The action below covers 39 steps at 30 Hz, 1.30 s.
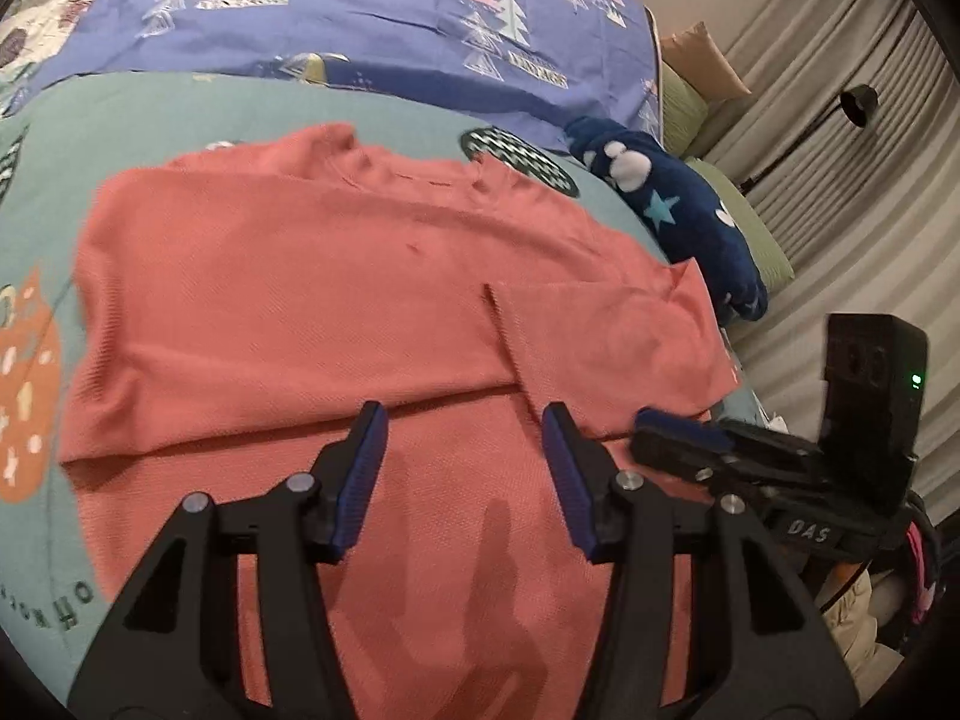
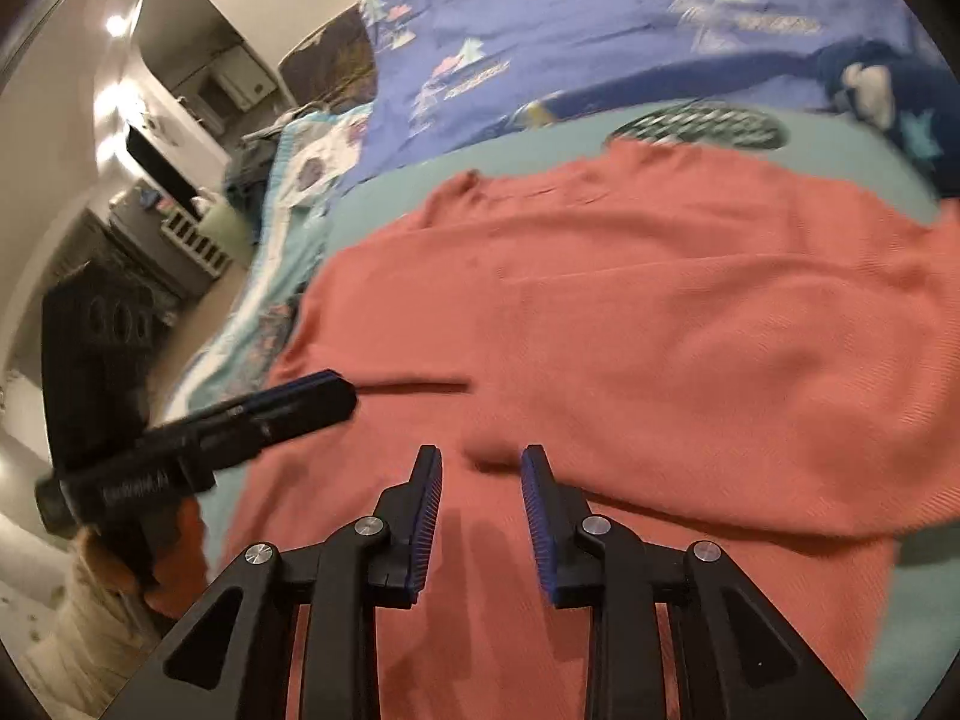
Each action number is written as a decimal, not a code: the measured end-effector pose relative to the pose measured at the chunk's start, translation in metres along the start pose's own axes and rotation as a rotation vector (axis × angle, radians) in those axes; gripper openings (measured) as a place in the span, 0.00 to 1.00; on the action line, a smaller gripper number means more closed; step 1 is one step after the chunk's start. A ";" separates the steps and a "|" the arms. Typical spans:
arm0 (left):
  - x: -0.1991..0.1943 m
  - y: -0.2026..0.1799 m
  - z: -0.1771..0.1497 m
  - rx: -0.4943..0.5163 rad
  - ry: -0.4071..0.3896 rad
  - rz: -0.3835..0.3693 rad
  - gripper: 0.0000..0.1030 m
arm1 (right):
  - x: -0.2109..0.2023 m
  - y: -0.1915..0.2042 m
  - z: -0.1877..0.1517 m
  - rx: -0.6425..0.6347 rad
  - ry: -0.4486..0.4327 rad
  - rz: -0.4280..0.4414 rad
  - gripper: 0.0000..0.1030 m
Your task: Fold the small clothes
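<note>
A salmon-pink knit top [image 1: 312, 300] lies spread on the bed, its sides folded inward and its neckline at the far edge. It also shows in the right wrist view [image 2: 660, 324]. My left gripper [image 1: 465, 414] is open and empty, just above the near part of the top. My right gripper [image 2: 481, 456] is open and empty above the top's near part. The right gripper shows at the right of the left wrist view [image 1: 666, 429], by the top's right edge. The left gripper shows at the left of the right wrist view [image 2: 324, 396].
The bed has a teal patterned sheet [image 1: 150, 114] and a purple duvet [image 1: 372, 12] beyond the top. A navy plush garment with stars [image 1: 678, 204] lies at the right bed edge. Curtains [image 1: 840, 138] and a lamp [image 1: 858, 102] stand beyond it. Furniture [image 2: 150, 180] stands left of the bed.
</note>
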State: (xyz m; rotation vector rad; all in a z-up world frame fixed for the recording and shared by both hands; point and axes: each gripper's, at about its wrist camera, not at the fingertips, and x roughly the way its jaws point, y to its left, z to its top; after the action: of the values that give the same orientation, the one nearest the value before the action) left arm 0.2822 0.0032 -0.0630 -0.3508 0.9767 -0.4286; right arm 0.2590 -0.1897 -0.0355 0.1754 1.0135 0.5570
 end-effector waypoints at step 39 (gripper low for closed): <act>-0.073 0.071 0.044 -0.071 -0.201 0.199 0.05 | -0.026 -0.060 -0.004 -0.041 -0.039 -0.533 0.61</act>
State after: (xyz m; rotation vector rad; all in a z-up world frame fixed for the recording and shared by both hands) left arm 0.2970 0.1047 -0.0209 -0.3496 0.8226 -0.1741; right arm 0.2662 -0.2548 -0.0413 -0.1206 0.9610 0.0878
